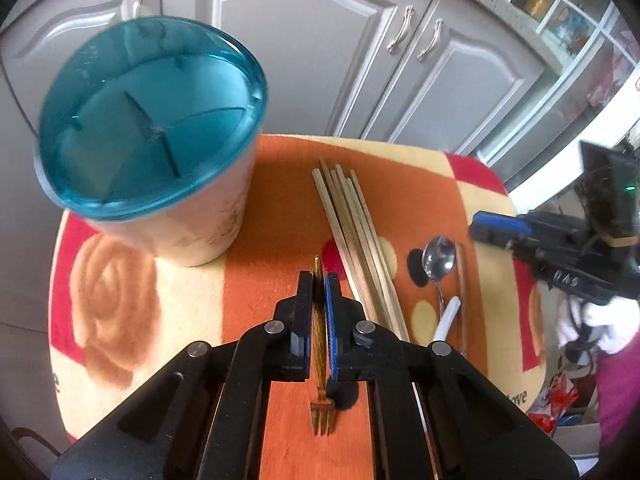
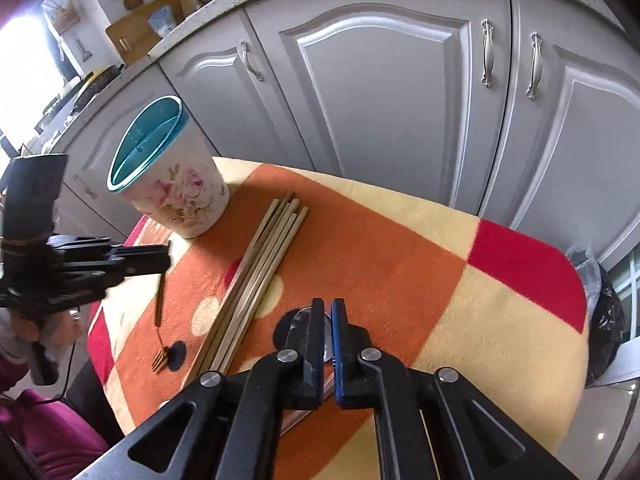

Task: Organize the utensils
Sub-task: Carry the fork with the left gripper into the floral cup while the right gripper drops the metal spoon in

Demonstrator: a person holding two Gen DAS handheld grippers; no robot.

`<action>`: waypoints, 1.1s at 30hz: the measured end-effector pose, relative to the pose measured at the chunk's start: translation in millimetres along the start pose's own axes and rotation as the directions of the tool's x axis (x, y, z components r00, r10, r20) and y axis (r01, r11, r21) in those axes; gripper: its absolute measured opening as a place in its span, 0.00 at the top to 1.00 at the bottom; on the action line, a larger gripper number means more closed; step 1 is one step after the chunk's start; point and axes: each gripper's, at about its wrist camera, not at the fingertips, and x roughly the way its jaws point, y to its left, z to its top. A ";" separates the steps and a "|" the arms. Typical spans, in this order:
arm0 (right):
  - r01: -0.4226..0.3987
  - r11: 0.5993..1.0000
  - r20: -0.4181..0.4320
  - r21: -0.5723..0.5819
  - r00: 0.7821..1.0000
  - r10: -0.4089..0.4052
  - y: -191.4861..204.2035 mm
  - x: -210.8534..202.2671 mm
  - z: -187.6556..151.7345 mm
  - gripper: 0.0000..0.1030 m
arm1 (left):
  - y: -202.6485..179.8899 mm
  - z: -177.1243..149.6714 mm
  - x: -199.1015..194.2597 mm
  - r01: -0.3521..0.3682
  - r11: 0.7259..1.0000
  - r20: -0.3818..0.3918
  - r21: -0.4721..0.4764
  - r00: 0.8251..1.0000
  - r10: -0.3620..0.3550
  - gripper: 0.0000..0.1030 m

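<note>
Left tongs: our left gripper (image 1: 320, 280) has its two fingers drawn in tight on the handle of the small golden fork (image 1: 321, 396); the handle tip shows beyond the fingertips and the tines point back toward our wrist.
Fork, seen from the right wrist: the fork (image 2: 159, 308) hangs slanted from the left gripper (image 2: 166, 258), tines lowest, at or just above the cloth; we cannot tell whether they touch.
Right tongs: our right gripper (image 2: 328, 308) shows a narrow gap between its fingers; a slice of the spoon bowl (image 2: 300, 318) appears beside and between them, and we cannot tell whether the fingers press on it.
Right tongs, seen from the left wrist: the right gripper (image 1: 476, 224) sits just beside the spoon (image 1: 439, 258), its tips near the bowl, apparently apart from it.
Spoon: steel, lying on the cloth to the right of the chopsticks, bowl away from us; a white-handled utensil (image 1: 448, 318) lies touching or just beside its handle.
Chopsticks: a bundle of pale wooden chopsticks (image 1: 356, 248) lies flat between fork and spoon, also seen in the right view (image 2: 260, 268).
Holder: a floral cup with a teal divided top (image 1: 152, 120) stands upright at the far left of the cloth (image 1: 280, 208); the right view shows it too (image 2: 172, 188).
Backdrop: grey cabinet doors (image 2: 384, 92).
</note>
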 end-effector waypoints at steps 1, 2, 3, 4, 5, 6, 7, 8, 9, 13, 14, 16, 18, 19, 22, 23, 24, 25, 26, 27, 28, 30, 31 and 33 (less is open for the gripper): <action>-0.006 1.000 -0.008 0.006 1.000 0.006 -1.9 2.6 -0.8 0.66 | 2.9 -1.3 -4.8 0.004 1.000 0.003 -0.004 1.000 -0.004 0.96; -0.016 1.000 -0.019 0.011 1.000 0.016 -3.2 5.6 -1.2 0.62 | 5.1 -2.2 -8.7 0.006 1.000 0.004 -0.007 1.000 -0.006 0.96; -0.030 0.999 -0.026 0.009 0.999 0.031 -2.4 9.3 -0.8 0.62 | 7.9 -2.5 -12.3 0.007 1.000 0.006 -0.012 1.000 -0.007 0.96; -0.044 0.999 -0.042 -0.006 0.998 0.043 -1.2 12.4 -0.4 0.62 | 9.8 -3.2 -15.7 0.006 1.000 0.008 -0.015 1.000 -0.006 0.96; -0.027 0.998 -0.071 -0.047 0.997 0.024 3.0 19.6 0.8 0.62 | 11.3 -3.2 -18.3 0.005 1.000 0.011 -0.018 1.000 -0.005 0.96; -0.012 0.996 -0.098 -0.083 0.995 0.004 6.5 27.4 1.8 0.64 | 10.9 -2.6 -19.0 0.005 1.000 0.012 -0.020 1.000 -0.004 0.96; -0.011 0.995 -0.114 -0.101 0.993 0.000 7.8 32.3 2.2 0.71 | 10.9 -2.0 -19.2 0.004 1.000 0.013 -0.022 1.000 -0.004 0.96; -0.023 0.994 -0.135 -0.110 0.991 0.008 8.0 39.0 3.2 0.75 | 11.6 -1.8 -20.4 0.004 1.000 0.015 -0.026 1.000 -0.004 0.96; -0.031 0.993 -0.158 -0.112 0.987 0.013 7.1 45.0 2.8 0.80 | 12.3 -1.8 -21.5 0.006 1.000 0.016 -0.027 1.000 -0.005 0.96; -0.046 0.991 -0.175 -0.123 0.984 0.024 9.0 48.2 1.8 0.96 | 13.2 -2.4 -31.6 0.014 0.999 0.032 -0.030 0.999 -0.013 0.96; -0.045 0.991 -0.158 -0.126 0.987 0.024 10.9 40.4 2.5 0.96 | 14.5 -1.7 -36.0 0.020 0.999 0.039 -0.032 0.999 -0.019 0.96; -0.028 0.991 -0.118 -0.129 0.993 0.013 13.7 22.8 2.8 0.97 | 15.7 -0.9 -45.7 0.030 0.999 0.056 -0.029 0.998 -0.028 0.96; -0.013 0.992 -0.080 -0.123 0.997 0.003 16.5 5.5 1.6 0.97 | 15.8 0.8 -55.8 0.038 0.999 0.075 -0.025 0.997 -0.036 0.96; -0.002 0.992 -0.064 -0.125 0.998 -0.006 18.5 -2.4 1.3 0.98 | 16.2 1.6 -61.6 0.046 0.999 0.084 -0.027 0.996 -0.043 0.96; 0.059 0.987 0.003 -0.152 0.998 -0.059 30.5 -31.7 2.6 0.97 | 18.9 4.4 -81.7 0.072 0.997 0.112 -0.036 0.991 -0.068 0.96; 0.068 0.986 0.025 -0.153 0.998 -0.065 34.2 -38.3 5.3 0.97 | 20.5 5.4 -89.6 0.079 0.996 0.127 -0.039 0.989 -0.073 0.96; 0.076 0.986 0.050 -0.150 0.996 -0.069 36.9 -47.1 8.5 0.97 | 21.4 6.1 -95.4 0.082 0.996 0.138 -0.041 0.988 -0.076 0.96; 0.076 0.987 0.073 -0.141 0.995 -0.066 39.1 -55.6 11.5 0.97 | 22.7 7.1 -102.6 0.085 0.995 0.149 -0.043 0.986 -0.078 0.96; 0.075 0.988 0.087 -0.134 0.994 -0.063 40.6 -60.4 14.7 0.97 | 24.0 8.0 -109.4 0.089 0.995 0.159 -0.046 0.984 -0.081 0.96; 0.077 0.989 0.109 -0.126 0.992 -0.063 43.4 -67.9 18.4 0.97 | 25.4 8.6 -115.6 0.092 0.995 0.166 -0.047 0.983 -0.083 0.96; 0.080 0.989 0.126 -0.121 0.990 -0.065 47.7 -69.8 21.3 0.97 | 26.2 9.2 -120.4 0.094 0.994 0.171 -0.047 0.982 -0.084 0.96; 0.075 0.991 0.167 -0.113 0.984 -0.055 55.4 -81.4 29.2 0.97 | 27.7 11.2 -130.5 0.094 0.995 0.177 -0.046 0.981 -0.084 0.96; 0.073 0.991 0.181 -0.112 0.982 -0.052 59.4 -85.0 33.1 0.97 | 29.1 12.3 -136.1 0.095 0.994 0.181 -0.045 0.980 -0.086 0.96; 0.070 0.991 0.209 -0.115 0.977 -0.044 70.4 -91.8 43.5 0.97 | 32.1 15.9 -146.4 0.105 0.993 0.192 -0.047 0.977 -0.094 0.96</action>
